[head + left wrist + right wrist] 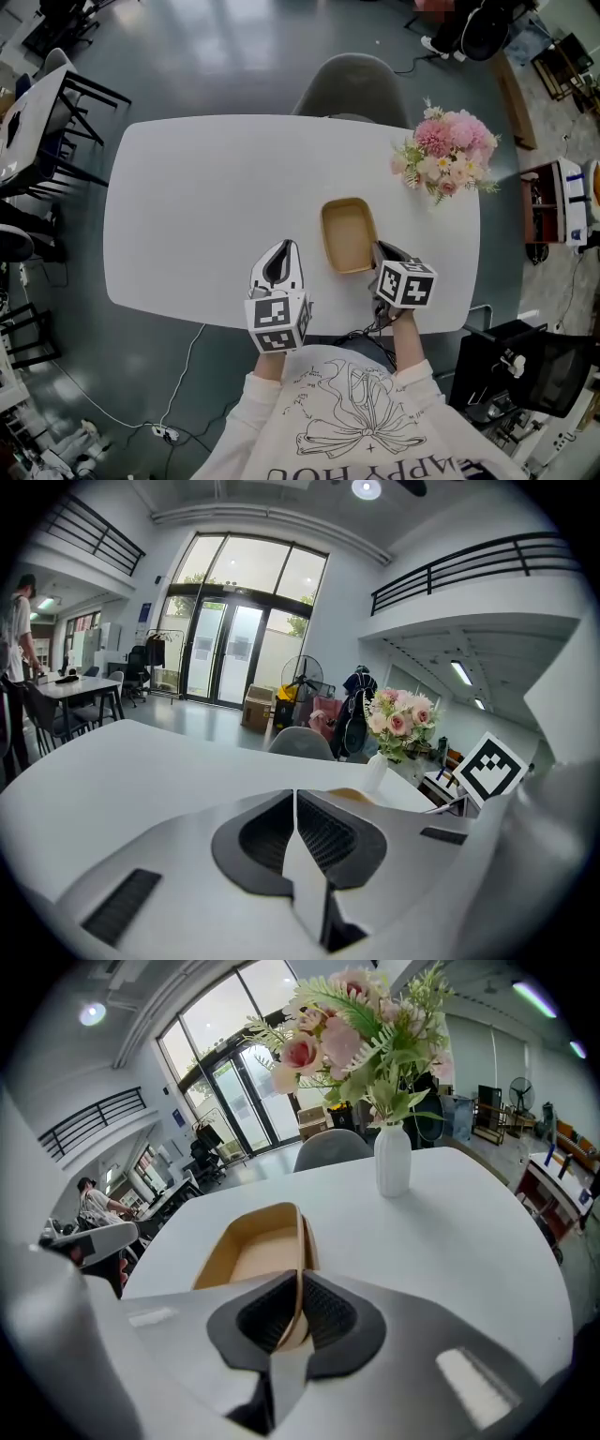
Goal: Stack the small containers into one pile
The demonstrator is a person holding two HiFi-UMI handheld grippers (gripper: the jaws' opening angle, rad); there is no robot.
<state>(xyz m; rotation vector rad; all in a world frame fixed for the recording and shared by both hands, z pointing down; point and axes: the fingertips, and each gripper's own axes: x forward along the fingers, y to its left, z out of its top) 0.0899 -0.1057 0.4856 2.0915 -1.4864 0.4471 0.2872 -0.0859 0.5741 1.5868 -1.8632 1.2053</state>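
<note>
**Tan container (348, 234) on the white table (187, 206), pinched by the right hand-held gripper (379, 251)**
Its jaws are clamped on the container's near right wall. The left hand-held gripper (284, 251) is just left of it, jaws together and empty. A vase of flowers (448, 150) stands beyond, well apart.

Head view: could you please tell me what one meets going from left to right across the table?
left gripper → tan container → right gripper, clamped on the container's rim → pink flowers
</note>
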